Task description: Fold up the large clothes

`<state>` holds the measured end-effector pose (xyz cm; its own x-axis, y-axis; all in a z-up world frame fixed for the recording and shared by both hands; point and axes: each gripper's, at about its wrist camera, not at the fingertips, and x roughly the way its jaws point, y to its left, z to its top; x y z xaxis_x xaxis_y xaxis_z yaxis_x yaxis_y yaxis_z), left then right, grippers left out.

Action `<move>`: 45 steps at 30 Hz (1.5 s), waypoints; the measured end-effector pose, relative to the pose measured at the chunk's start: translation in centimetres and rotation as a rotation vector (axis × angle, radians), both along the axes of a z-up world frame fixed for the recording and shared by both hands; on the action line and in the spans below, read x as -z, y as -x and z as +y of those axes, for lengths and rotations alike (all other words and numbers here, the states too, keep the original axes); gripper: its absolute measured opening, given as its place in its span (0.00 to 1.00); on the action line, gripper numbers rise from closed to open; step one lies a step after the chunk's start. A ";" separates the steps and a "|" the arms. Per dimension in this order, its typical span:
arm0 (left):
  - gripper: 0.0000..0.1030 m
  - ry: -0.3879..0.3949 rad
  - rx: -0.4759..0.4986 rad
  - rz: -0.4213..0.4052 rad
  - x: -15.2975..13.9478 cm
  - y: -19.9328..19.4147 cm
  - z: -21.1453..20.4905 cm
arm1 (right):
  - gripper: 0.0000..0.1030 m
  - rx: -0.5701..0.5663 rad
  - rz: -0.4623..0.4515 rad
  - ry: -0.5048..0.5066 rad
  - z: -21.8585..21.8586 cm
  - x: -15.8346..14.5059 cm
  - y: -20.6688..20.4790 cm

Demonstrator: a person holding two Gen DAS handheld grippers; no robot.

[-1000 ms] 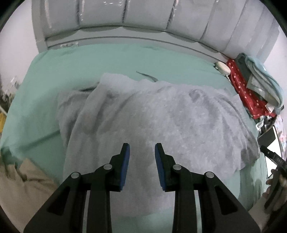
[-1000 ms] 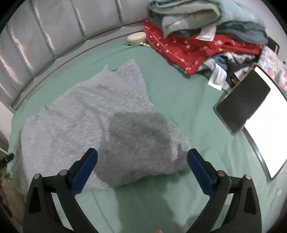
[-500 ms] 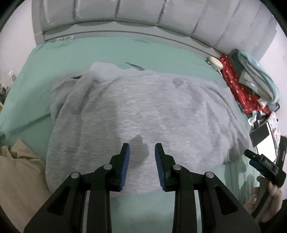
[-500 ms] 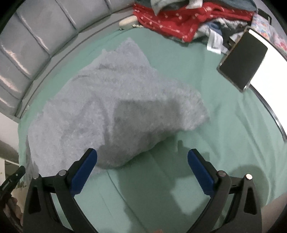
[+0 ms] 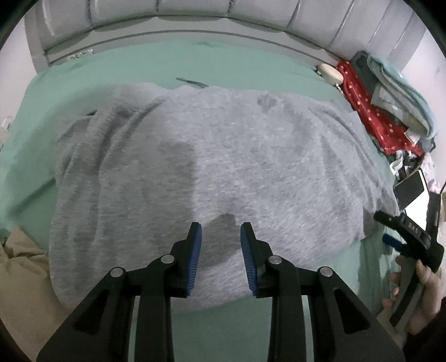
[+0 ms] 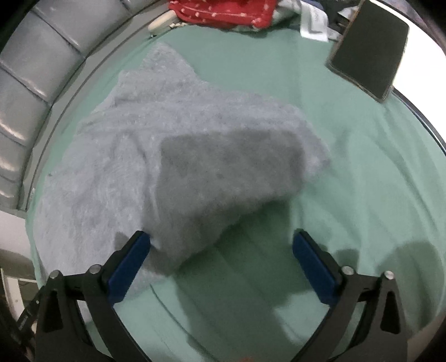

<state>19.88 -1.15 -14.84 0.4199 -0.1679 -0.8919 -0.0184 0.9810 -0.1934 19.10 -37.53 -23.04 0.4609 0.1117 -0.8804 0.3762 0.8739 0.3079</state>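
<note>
Mint-green bedsheet (image 5: 223,69) covers the bed, padded grey headboard (image 5: 195,16) behind. Fluffy grey knit garment (image 5: 223,167) lies spread mid-sheet, partly folded, near edge rumpled. Pile of folded clothes, red dotted one lowest (image 5: 370,111), sits at the sheet's right side; dark tablet (image 6: 370,53) near it. Left gripper (image 5: 220,250) hovers over the garment's near hem, fingers a narrow gap apart, nothing between. Right gripper (image 6: 221,264) spread wide over the garment's near corner, gripping nothing.
</note>
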 end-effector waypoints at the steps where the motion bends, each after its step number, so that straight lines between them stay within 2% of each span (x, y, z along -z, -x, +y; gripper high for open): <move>1: 0.30 -0.001 0.004 0.002 0.2 -0.2 0.0 | 1.00 -0.013 -0.007 0.007 0.1 0.0 -0.3; 6: 0.30 -0.004 0.017 0.016 1.0 -1.7 -0.1 | 1.00 -0.084 -0.021 0.055 1.0 0.0 -2.7; 11: 0.30 0.000 0.026 0.030 1.6 -2.7 -0.2 | 1.00 -0.089 -0.028 0.097 1.5 -0.2 -5.5; 17: 0.30 0.022 0.037 0.039 1.9 -3.6 0.4 | 1.00 -0.071 -0.107 0.005 0.5 -0.5 -7.3; 22: 0.30 0.019 0.044 -0.001 1.3 -5.5 1.4 | 1.00 -0.122 -0.194 -0.135 0.5 -0.5 -10.2; 24: 0.30 -0.007 0.032 -0.046 0.5 -6.2 2.0 | 1.00 -0.179 -0.203 -0.177 1.2 -0.3 -11.8; 28: 0.30 -0.107 -0.022 -0.109 -0.6 -7.9 4.1 | 0.99 -0.244 -0.226 -0.173 3.6 -0.8 -14.2; 29: 0.30 -0.105 -0.038 -0.107 -0.6 -8.2 4.7 | 0.96 -0.249 -0.231 -0.170 3.9 -0.9 -14.7; 30: 0.30 -0.090 -0.056 -0.099 -0.5 -8.5 5.4 | 0.81 -0.252 -0.230 -0.162 4.0 -1.0 -15.0; 31: 0.30 -0.063 -0.076 -0.085 -0.3 -8.7 6.1 | 0.71 -0.239 -0.222 -0.145 3.7 -1.2 -14.8; 32: 0.30 -0.042 -0.091 -0.075 -0.2 -8.8 6.6 | 0.50 -0.219 -0.218 -0.142 3.3 -1.2 -14.8; 33: 0.30 -0.018 -0.108 -0.061 0.0 -8.9 7.1 | 0.44 -0.204 -0.221 -0.179 2.7 -1.2 -14.6; 35: 0.30 -0.005 -0.114 -0.056 0.0 -8.9 7.5 | 0.37 -0.194 -0.224 -0.199 2.2 -1.5 -14.2; 38: 0.30 -0.024 -0.115 -0.062 -0.4 -8.7 7.6 | 0.30 -0.219 -0.259 -0.126 3.4 -3.2 -13.6; 45: 0.30 -0.014 -0.135 -0.100 -2.3 -7.7 8.6 | 0.27 -0.338 -0.341 0.025 8.3 -9.3 -12.4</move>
